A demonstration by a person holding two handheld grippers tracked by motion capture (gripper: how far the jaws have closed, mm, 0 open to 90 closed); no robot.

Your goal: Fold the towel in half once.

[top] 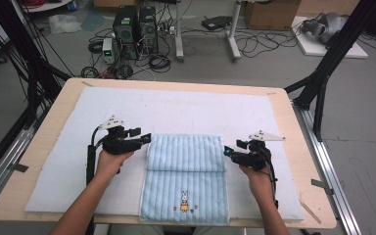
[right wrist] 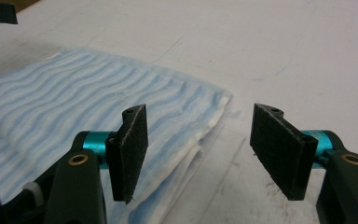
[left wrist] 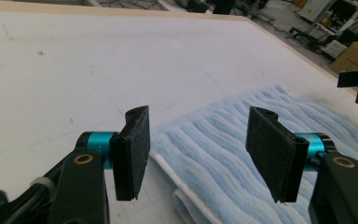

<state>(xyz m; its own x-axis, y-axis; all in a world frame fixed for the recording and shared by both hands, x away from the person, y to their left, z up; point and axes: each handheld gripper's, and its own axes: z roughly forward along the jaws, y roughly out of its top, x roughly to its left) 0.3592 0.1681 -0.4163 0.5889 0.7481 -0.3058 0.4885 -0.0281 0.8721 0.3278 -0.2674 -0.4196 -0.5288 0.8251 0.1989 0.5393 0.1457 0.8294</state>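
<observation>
From my seat I see the bench (top: 303, 161) with its pale wooden top, nearly covered by a white mat (top: 176, 110); behind it on the grey floor stand two dark computer towers (top: 136, 30) side by side, ringed by loose black cables (top: 159, 62); just right of them rise the white legs of a stand (top: 234, 34); a cardboard box (top: 271, 13) sits at the far wall; black frame struts (top: 330, 58) slant down at the bench's right; a metal rail (top: 330, 171) runs along that side.
</observation>
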